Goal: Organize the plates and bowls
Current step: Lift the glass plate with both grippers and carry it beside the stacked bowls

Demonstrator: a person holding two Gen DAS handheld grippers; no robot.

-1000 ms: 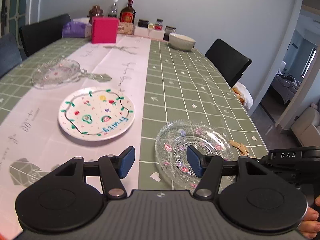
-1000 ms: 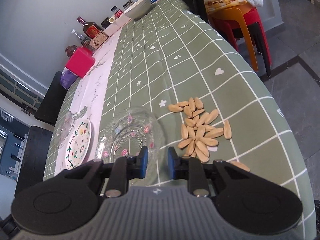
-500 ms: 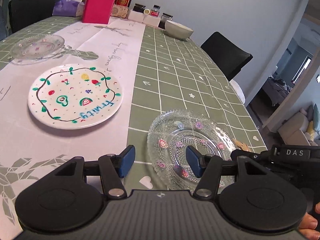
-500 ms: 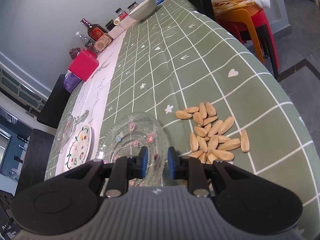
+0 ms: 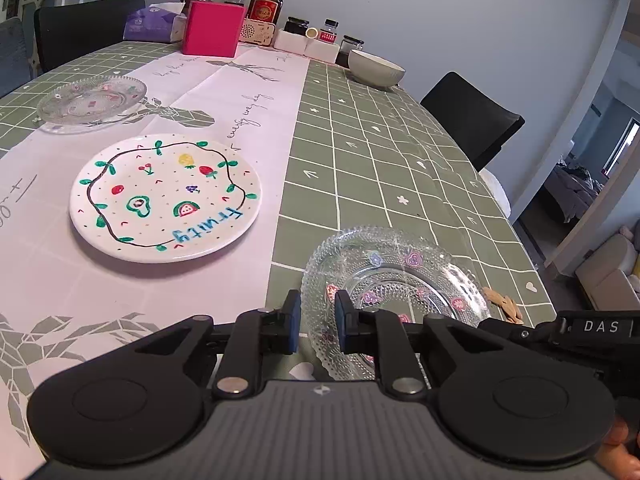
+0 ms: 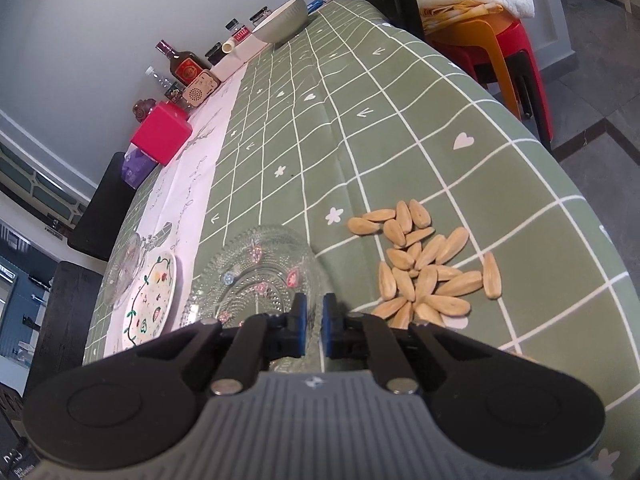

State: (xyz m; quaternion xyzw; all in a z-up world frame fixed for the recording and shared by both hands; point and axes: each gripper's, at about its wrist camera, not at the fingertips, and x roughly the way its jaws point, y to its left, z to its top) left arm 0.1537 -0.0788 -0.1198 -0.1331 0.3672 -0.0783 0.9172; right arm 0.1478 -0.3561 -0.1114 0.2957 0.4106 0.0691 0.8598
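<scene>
A clear glass plate (image 5: 394,280) with small coloured flowers is tilted, held at both rims. My left gripper (image 5: 317,322) is shut on its near left rim. My right gripper (image 6: 314,320) is shut on its right rim; the plate also shows in the right wrist view (image 6: 256,276). A white plate (image 5: 164,196) painted with fruit lies flat to the left on the pink runner. A second glass plate (image 5: 92,100) sits further left. A grey bowl (image 5: 376,68) stands at the far end of the table.
A pile of seeds (image 6: 424,264) lies on the green checked cloth right of the held plate. A pink box (image 5: 212,28), bottles and jars line the far end. Black chairs (image 5: 472,116) and stacked stools (image 6: 496,44) stand beside the table.
My left gripper's jaws closed from wide open onto the glass plate's left rim. The right gripper narrowed further on the right rim, and the plate tilted up.
</scene>
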